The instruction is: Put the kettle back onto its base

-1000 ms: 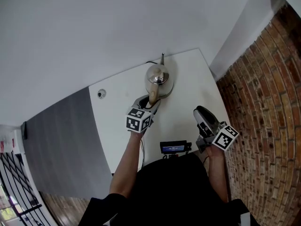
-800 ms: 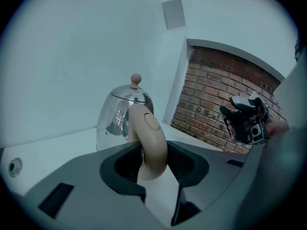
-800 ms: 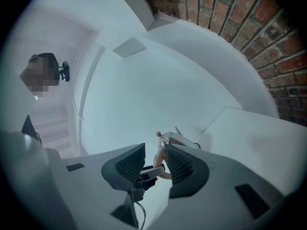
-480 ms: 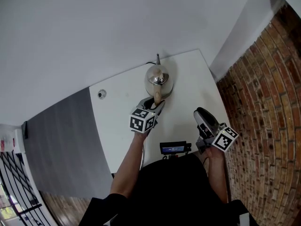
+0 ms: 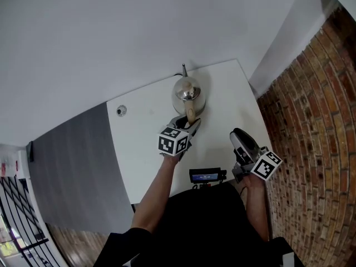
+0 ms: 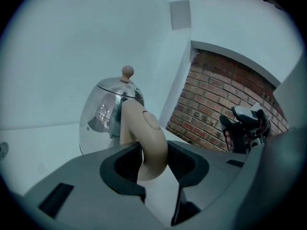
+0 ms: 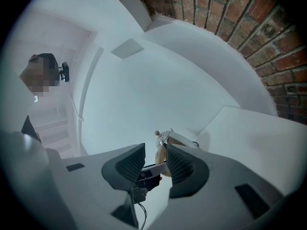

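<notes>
The right gripper (image 7: 155, 163) sits unmoved, jaws apart, empty. The left gripper (image 5: 188, 125), jaws just closed tighter on the beige handle (image 6: 149, 135), has shifted right. The kettle (image 5: 187, 90), at the table's (image 5: 139, 149) far edge, has swung its spout (image 5: 183, 69) left.

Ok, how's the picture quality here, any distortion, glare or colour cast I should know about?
Head view: evenly lit, wide-angle bend in the brick wall, no glare. Left gripper view: fisheye with dark corners, bluish cast, room reflections on the kettle. Right gripper view: same fisheye, bricks curved, pale even light.
</notes>
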Action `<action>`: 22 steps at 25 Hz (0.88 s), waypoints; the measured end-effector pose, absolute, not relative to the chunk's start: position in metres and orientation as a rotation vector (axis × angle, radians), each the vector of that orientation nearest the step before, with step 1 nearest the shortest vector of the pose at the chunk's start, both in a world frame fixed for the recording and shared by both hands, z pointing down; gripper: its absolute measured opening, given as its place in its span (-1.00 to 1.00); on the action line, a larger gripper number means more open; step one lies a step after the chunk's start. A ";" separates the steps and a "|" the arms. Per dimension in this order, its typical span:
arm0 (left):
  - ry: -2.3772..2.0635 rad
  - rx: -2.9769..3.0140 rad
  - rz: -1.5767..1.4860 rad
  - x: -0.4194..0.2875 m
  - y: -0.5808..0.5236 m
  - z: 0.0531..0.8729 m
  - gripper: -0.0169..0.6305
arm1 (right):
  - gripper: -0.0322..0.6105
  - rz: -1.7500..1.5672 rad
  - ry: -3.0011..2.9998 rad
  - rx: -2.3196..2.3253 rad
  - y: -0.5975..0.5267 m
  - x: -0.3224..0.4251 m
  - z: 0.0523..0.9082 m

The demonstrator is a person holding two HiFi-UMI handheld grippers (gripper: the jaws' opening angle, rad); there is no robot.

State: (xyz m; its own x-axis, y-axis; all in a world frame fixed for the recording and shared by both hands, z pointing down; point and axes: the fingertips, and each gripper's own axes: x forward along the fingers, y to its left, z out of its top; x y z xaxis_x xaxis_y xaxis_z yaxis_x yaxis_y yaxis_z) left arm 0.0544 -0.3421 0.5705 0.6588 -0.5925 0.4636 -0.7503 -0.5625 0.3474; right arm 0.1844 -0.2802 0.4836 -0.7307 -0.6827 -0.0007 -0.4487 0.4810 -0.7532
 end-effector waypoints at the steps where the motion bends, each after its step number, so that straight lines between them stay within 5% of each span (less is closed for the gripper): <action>1: -1.035 2.353 0.399 0.057 -0.343 0.570 -0.44 | -0.46 -1.105 2.432 -0.957 -0.280 0.184 0.484; 22: -1.019 2.340 0.385 0.072 -0.346 0.571 -0.44 | -0.46 -1.119 2.444 -0.916 -0.285 0.189 0.485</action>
